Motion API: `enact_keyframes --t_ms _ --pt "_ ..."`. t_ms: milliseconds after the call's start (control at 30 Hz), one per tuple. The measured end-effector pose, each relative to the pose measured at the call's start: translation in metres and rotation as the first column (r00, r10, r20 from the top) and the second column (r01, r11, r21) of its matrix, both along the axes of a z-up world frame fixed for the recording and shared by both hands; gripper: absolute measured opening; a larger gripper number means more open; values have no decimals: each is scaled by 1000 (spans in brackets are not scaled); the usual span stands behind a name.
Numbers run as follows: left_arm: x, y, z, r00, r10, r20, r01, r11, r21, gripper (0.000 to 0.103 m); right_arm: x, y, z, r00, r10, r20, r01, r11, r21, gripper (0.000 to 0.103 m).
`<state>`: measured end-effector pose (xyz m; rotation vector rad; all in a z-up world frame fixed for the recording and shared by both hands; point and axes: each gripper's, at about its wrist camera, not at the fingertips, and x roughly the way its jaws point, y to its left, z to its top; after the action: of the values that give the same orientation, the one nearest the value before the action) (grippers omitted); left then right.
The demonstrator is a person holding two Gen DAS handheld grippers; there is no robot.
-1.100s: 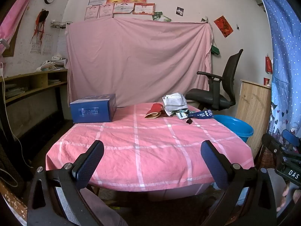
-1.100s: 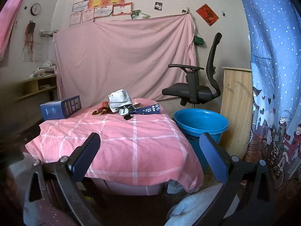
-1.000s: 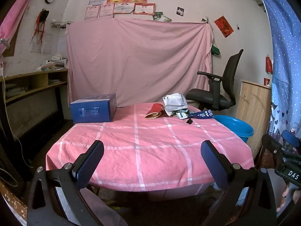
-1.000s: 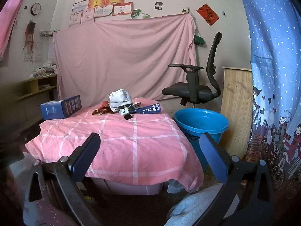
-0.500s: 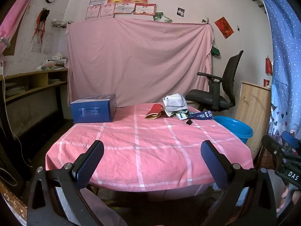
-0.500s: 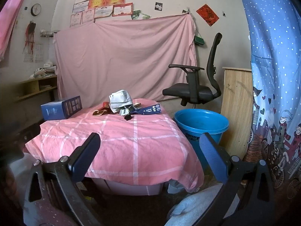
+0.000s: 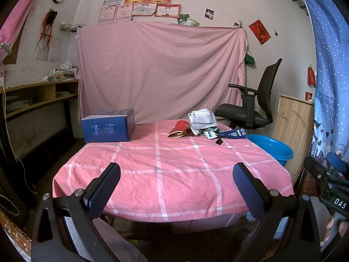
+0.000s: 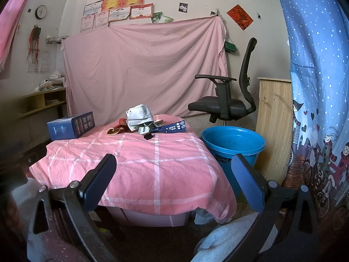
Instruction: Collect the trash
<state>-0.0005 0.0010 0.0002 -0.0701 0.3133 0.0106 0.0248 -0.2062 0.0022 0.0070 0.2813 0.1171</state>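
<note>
Trash pile (image 8: 145,124) sits mid-frame, far end of pink table (image 8: 152,174) | left gripper (image 7: 176,187) and right gripper (image 8: 172,181) both spread wide, empty, well short | risk: you snag the cloth or drop wrappers beside blue bucket (image 8: 233,144).

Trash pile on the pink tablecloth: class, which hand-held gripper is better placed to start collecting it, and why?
Probably the right hand-held gripper. It is open, and the trash pile and blue basin both lie on its side. The left hand-held gripper, also open, faces the table's middle.
</note>
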Motion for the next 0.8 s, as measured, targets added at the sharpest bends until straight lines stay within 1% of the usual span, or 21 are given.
enact_keyframes --t_ms 800 --pt "2 3 -1 1000 -1 1 1 1000 -1 101 0 1 1 1000 0 2 0 1000 5 103"
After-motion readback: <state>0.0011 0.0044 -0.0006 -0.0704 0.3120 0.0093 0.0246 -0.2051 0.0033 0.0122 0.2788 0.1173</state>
